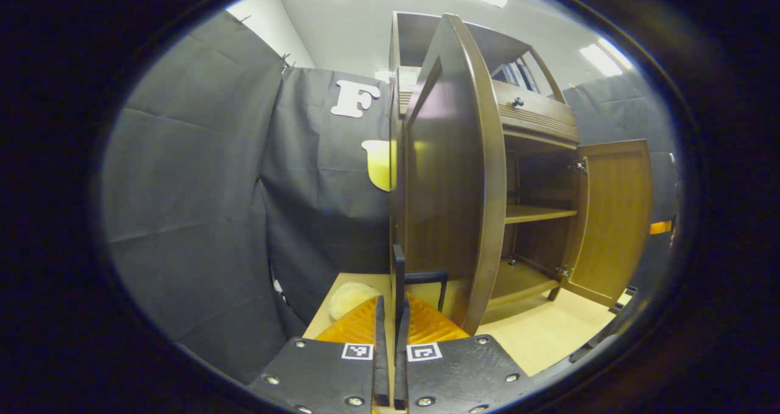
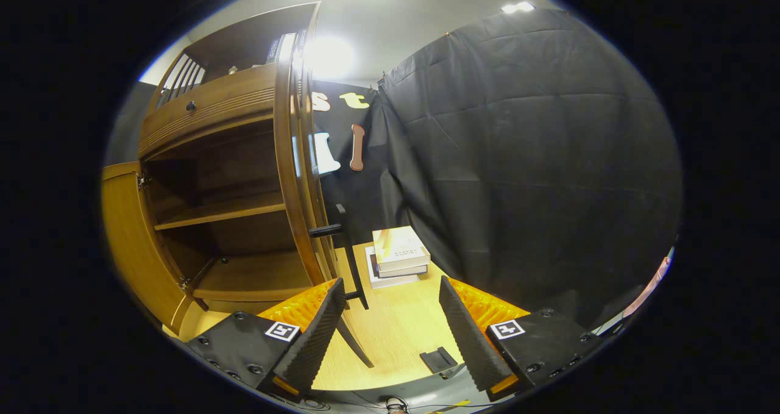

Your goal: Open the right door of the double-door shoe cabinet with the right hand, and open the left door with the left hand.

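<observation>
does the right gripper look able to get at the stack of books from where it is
Probably yes: the right gripper is open, and bare tabletop runs straight ahead to the stack of books. The door handle sits off to one side.

The left door's handle (image 1: 399, 274) is partly hidden between the fingers (image 1: 402, 341).

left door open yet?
Open. The left door stands swung out edge-on, the shelf bare behind it; the left gripper is closed on its handle.
</observation>
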`<state>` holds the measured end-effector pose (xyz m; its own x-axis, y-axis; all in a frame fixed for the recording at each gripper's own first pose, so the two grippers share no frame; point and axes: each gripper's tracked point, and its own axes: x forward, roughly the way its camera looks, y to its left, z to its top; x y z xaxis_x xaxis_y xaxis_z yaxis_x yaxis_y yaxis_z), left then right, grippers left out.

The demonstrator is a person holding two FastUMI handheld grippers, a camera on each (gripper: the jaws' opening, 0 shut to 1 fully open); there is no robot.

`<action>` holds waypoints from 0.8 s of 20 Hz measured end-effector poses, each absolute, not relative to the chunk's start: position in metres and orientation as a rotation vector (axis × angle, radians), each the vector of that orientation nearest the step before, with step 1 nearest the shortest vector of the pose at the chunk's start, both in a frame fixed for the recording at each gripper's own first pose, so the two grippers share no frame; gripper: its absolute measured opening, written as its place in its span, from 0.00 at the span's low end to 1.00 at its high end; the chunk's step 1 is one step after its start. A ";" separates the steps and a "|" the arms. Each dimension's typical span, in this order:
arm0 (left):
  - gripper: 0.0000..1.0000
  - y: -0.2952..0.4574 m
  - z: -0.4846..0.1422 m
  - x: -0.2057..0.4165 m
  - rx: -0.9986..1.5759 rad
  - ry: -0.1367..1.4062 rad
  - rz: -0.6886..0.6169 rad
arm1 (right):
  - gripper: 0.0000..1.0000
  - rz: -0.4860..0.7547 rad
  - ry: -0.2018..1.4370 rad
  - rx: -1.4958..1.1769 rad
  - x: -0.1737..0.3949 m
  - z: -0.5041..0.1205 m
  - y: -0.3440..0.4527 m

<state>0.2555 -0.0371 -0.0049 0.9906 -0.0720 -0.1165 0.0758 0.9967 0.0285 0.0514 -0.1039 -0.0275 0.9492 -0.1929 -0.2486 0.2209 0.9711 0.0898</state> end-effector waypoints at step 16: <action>0.05 -0.006 0.023 0.217 0.080 0.060 0.064 | 0.98 -0.122 0.252 0.100 0.041 -0.037 -0.072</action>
